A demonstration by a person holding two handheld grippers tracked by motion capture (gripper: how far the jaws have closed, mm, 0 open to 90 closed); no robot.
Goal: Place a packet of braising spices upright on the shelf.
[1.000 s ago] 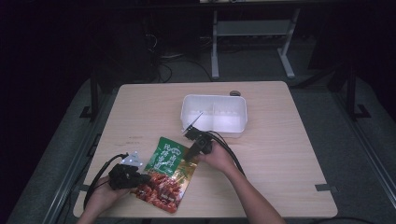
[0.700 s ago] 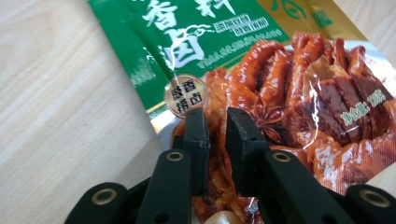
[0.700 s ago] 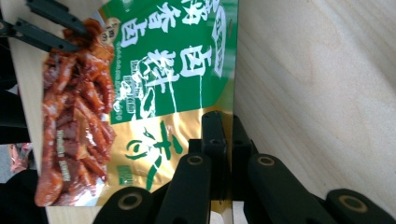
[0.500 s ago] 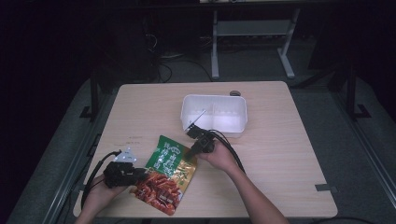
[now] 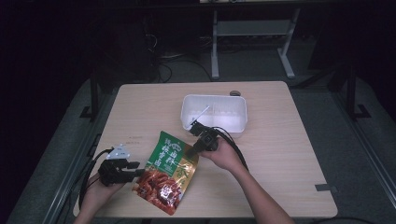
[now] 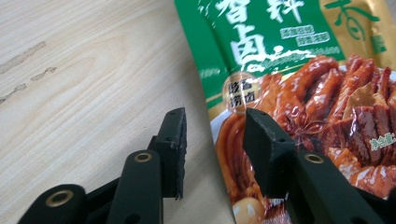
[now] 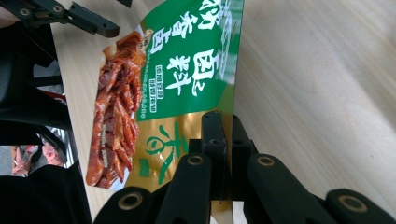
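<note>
- The snack pouch is a flat, glossy plastic packet, green at the top with white Chinese lettering, gold at one corner, and printed lower down with reddish-brown braised pieces. It lies on the pale wood-grain table, on the person's side of the white tray and well apart from it.
- The right gripper pinches the pouch's gold edge, the edge nearest the tray. In the right gripper view its two black jaws press flat together on the thin film, with the foil crinkling slightly at the pinch.
- The left gripper sits at the pouch's opposite side, farthest from the tray. Its jaws have just been opening and now stand about half apart. In the left gripper view the pouch's rim runs between them, and neither matte, square-ended pad presses on it; one pad is over bare wood, the other over the printed film.
- The tray is a rounded rectangular tub of white translucent plastic with a shallow wall, and a thin, pale stick-like piece leans inside it; what that is cannot be told.
- A small dark round object lies on the table just beyond the tray's far rim.
- Black cables trail from both grippers across the wood.
</note>
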